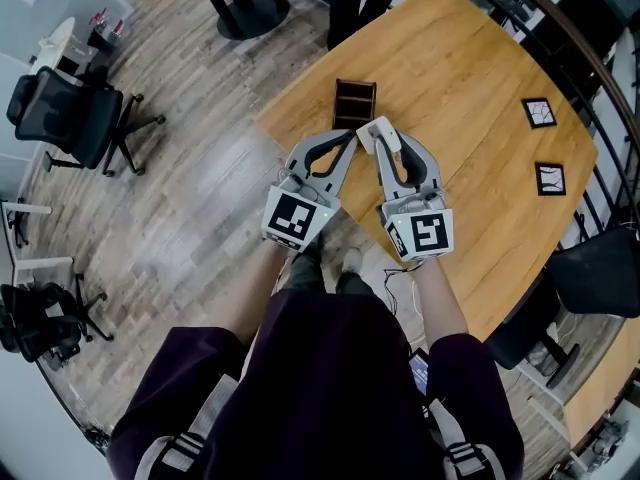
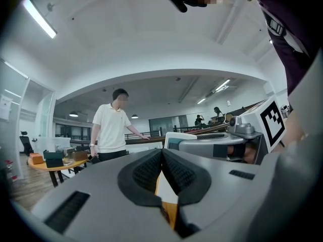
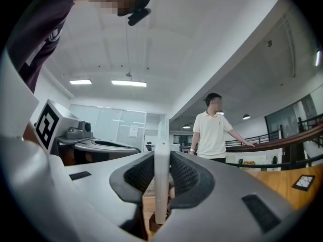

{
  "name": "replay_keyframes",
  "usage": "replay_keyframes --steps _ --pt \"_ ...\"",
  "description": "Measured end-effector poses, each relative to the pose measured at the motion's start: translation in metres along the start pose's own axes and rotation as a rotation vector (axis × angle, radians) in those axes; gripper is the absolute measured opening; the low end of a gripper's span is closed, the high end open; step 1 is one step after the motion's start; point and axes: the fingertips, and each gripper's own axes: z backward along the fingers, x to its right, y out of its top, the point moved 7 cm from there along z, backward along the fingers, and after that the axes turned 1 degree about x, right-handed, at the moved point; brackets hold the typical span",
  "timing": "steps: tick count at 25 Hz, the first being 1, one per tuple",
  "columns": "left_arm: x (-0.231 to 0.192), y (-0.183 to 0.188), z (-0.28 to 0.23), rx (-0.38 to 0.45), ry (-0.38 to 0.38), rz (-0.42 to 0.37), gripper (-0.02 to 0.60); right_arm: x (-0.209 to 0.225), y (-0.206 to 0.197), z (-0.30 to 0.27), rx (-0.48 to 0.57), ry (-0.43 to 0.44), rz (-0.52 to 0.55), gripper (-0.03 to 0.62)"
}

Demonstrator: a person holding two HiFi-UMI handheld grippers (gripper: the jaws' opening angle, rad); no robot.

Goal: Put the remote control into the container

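A dark brown compartmented container (image 1: 354, 103) stands on the wooden table (image 1: 470, 78) near its left corner. My right gripper (image 1: 376, 138) hovers just in front of it, shut on a white remote control (image 1: 372, 128). In the right gripper view the remote (image 3: 161, 185) stands edge-on, pinched between the black ribbed pads (image 3: 185, 175), and it points upward. My left gripper (image 1: 346, 142) is right beside the right one, tips almost touching it. Its pads (image 2: 146, 173) meet with nothing between them.
Two black-and-white marker cards (image 1: 539, 112) (image 1: 550, 179) lie at the table's right side. A person in a white shirt (image 3: 212, 130) stands beyond the table. A black office chair (image 1: 70, 113) is on the wooden floor at left. A railing curves along the right.
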Motion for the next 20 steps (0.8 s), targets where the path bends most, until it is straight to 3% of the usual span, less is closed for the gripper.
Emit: replay_keyframes --steps 4,13,16,20 --pt "-0.032 -0.018 -0.014 -0.049 -0.048 0.031 0.012 0.001 -0.015 -0.033 -0.024 -0.045 0.002 0.101" --pt "-0.092 -0.063 -0.051 -0.070 -0.151 0.079 0.012 0.011 -0.054 -0.087 -0.093 -0.128 0.009 0.101" --pt "-0.098 -0.072 -0.058 -0.067 -0.165 0.092 0.012 0.015 -0.060 -0.094 -0.092 -0.097 0.020 0.101" --pt "-0.102 -0.081 -0.065 -0.067 -0.171 0.106 0.012 0.024 -0.063 -0.104 -0.098 0.027 0.052 0.101"
